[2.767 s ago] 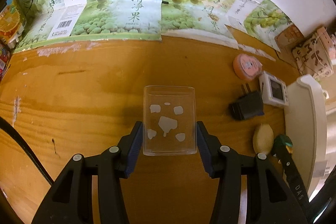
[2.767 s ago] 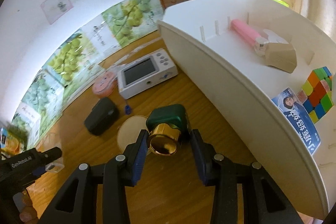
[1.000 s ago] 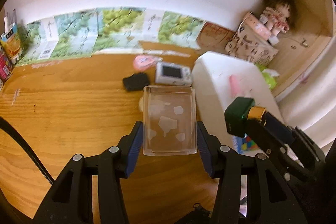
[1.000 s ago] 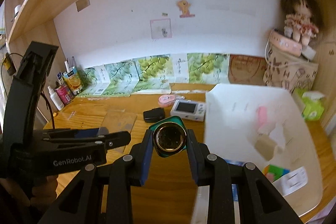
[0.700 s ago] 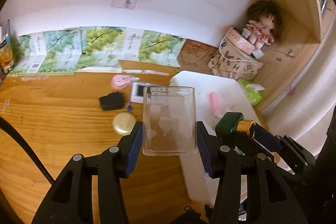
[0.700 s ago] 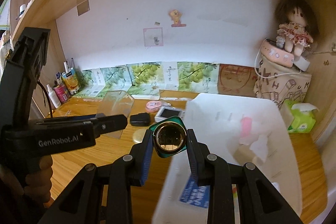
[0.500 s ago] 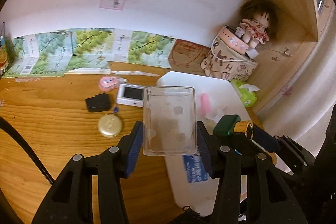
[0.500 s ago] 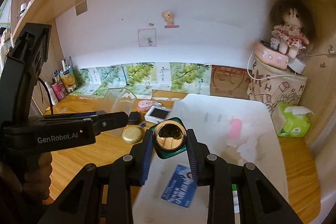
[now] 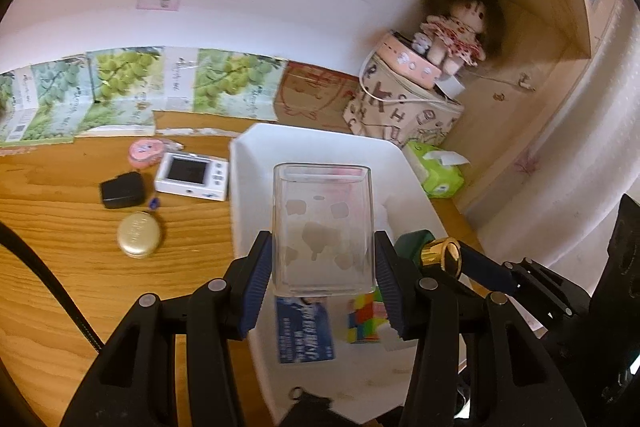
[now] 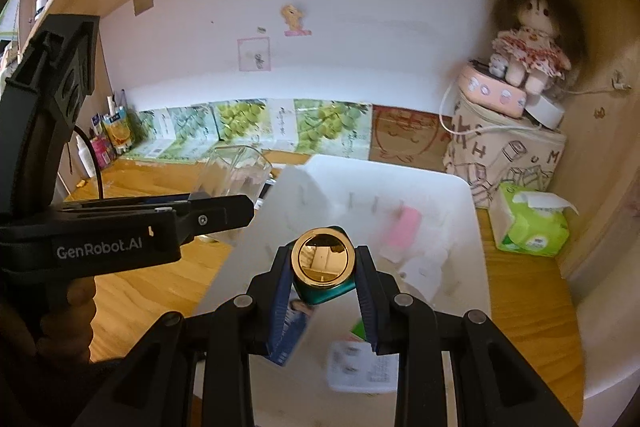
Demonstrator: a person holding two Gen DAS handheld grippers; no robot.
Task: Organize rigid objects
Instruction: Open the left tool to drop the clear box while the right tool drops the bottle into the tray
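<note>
Clear rectangular plastic container point(image 9: 322, 231), empty, with pale label remnants on one face, held above the white plastic bin point(image 9: 256, 155). Dark green bottle with round gold cap point(image 10: 323, 269), tilted cap-up, held over the same bin's interior.

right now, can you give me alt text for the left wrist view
The left gripper holds a clear square glass tumbler above a white plastic bin containing a multicoloured puzzle cube and a blue card. Left of the bin, a round gold tin lies on the wooden desk.
</note>
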